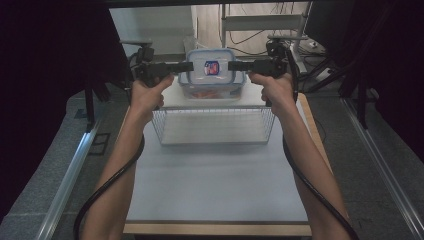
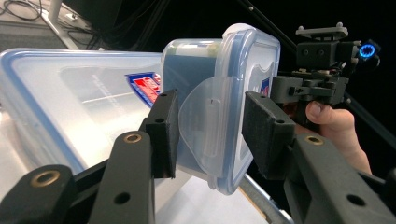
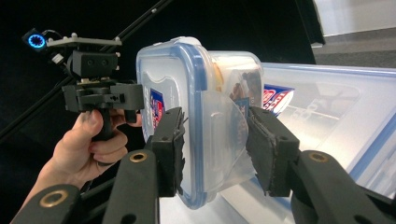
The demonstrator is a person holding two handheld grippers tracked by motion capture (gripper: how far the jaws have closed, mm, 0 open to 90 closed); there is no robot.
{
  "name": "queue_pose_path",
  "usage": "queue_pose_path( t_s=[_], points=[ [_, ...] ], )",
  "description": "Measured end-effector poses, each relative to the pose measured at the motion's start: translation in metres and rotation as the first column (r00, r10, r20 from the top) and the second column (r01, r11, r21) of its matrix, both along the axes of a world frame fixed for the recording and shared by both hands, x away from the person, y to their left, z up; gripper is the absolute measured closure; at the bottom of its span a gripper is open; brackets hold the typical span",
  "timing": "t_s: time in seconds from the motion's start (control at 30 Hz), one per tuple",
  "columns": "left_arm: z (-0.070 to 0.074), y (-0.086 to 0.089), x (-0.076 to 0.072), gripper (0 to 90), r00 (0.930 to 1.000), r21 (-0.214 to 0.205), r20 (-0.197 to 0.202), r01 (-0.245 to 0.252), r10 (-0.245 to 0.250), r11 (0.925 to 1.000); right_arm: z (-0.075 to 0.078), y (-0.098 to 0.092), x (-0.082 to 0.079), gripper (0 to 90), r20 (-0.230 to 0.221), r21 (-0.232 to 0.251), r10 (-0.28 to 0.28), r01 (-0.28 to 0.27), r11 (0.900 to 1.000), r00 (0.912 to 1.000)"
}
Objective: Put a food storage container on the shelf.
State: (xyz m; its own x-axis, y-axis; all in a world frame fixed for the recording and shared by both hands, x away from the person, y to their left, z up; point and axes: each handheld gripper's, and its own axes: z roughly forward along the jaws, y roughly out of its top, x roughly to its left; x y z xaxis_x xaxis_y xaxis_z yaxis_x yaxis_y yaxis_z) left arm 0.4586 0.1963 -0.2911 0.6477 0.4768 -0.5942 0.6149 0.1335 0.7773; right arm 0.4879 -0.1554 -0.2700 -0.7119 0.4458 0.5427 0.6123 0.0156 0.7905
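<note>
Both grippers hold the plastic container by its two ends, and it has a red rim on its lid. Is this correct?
Not quite: the lid's rim is blue, as the left gripper view shows. The left gripper and right gripper do hold the container by its two ends.

You held a clear box with a blue-rimmed lid, level, its lid up, above the far end of the counter. It bore a red and blue label, and a clear clip flap hung at each end.
</note>
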Motion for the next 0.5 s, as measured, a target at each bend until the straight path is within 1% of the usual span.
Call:
queue_pose_path(
  t_s=[0.1,0.13,0.2,0.27,0.3,0.37,0.47,0.5],
  points=[
    [-0.002,0.000,0.003,57.0,1.0000,-0.009,0.000,-0.008,0.008,0.9999,0.000,0.001,0.004,57.6,-0.005,0.008,-0.007,0.007,0.9999,1.0000],
    [-0.003,0.000,0.005,56.8,1.0000,-0.003,0.000,-0.007,0.007,1.0000,0.000,0.001,0.005,57.5,-0.006,0.003,-0.010,0.010,0.9999,0.9999],
    [-0.003,0.000,0.007,56.8,0.9999,-0.018,-0.005,-0.014,0.014,0.9997,-0.001,0.002,0.007,57.4,-0.015,0.000,-0.018,0.018,0.9998,0.9997],
    [-0.003,0.000,0.008,56.6,0.9997,-0.024,-0.009,-0.021,0.021,0.9995,-0.003,0.001,0.009,57.3,-0.029,0.016,-0.025,0.025,0.9995,0.9993],
    [-0.003,-0.001,0.009,56.1,0.9994,-0.018,-0.007,-0.034,0.034,0.9993,-0.003,0.001,0.010,57.1,-0.036,0.018,-0.026,0.027,0.9995,0.9990],
    [-0.001,-0.003,0.009,55.1,0.9983,0.019,-0.007,-0.058,0.058,0.9981,-0.004,0.002,0.011,56.2,-0.037,0.021,-0.038,0.039,0.9990,0.9986],
    [-0.002,-0.008,0.010,50.2,0.9980,0.049,-0.016,-0.061,0.062,0.9969,-0.005,0.005,0.012,52.6,-0.030,-0.007,-0.059,0.059,0.9983,0.9978],
    [-0.003,-0.009,0.011,49.6,0.9981,0.056,-0.016,-0.059,0.060,0.9967,-0.006,0.006,0.012,51.5,-0.027,-0.007,-0.064,0.064,0.9979,0.9976]
  ],
)
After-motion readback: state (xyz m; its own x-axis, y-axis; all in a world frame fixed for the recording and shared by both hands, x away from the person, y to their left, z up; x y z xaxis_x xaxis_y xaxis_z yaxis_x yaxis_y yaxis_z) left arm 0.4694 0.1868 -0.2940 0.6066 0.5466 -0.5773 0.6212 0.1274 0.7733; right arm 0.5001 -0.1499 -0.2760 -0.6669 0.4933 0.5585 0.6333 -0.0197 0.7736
